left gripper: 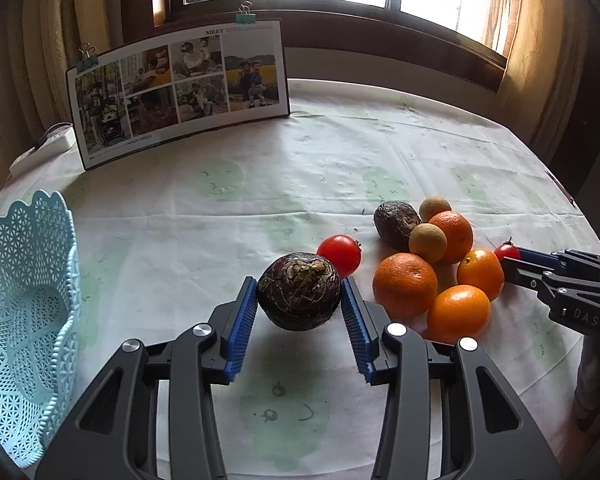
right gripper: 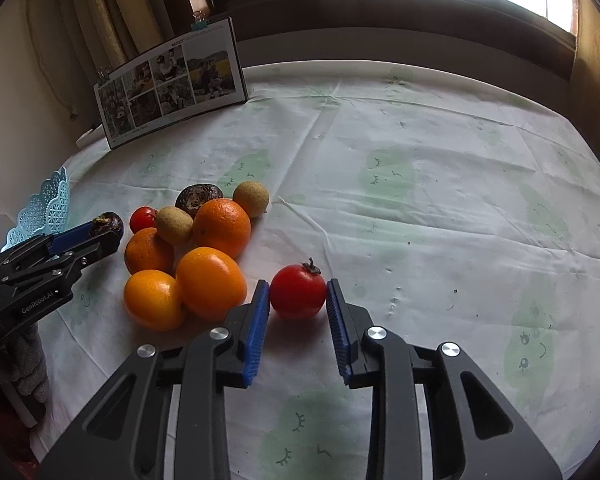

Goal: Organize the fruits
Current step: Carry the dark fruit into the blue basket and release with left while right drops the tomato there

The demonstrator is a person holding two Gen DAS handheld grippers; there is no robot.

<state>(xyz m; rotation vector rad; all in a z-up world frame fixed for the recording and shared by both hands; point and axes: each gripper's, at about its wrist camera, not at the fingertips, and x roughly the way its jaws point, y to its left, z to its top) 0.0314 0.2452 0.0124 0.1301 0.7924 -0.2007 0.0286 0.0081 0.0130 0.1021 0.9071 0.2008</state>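
My left gripper (left gripper: pixel 299 280) is shut on a dark brown wrinkled fruit (left gripper: pixel 299 296), held a little above the cloth; in the right wrist view this gripper (right gripper: pixel 102 232) and its dark fruit (right gripper: pixel 109 224) sit left of the pile. My right gripper (right gripper: pixel 298 284) is shut on a red tomato (right gripper: pixel 298 294), its blue pads touching both sides. The left wrist view shows the right gripper (left gripper: pixel 510 258) and the tomato (left gripper: pixel 507 251) beyond the pile. The pile (left gripper: pixel 432 264) holds several oranges, two small tan fruits, another dark fruit and a second tomato (left gripper: pixel 339 255). A light blue lattice basket (left gripper: pixel 28 300) stands at the left.
A clipped photo board (left gripper: pixel 180 92) leans at the back left, with a white power strip (left gripper: pixel 44 148) beside it. The table (right gripper: pixel 440 200) has a pale printed cloth. A windowsill and curtains lie behind. A gloved hand (right gripper: pixel 24 360) holds the left gripper.
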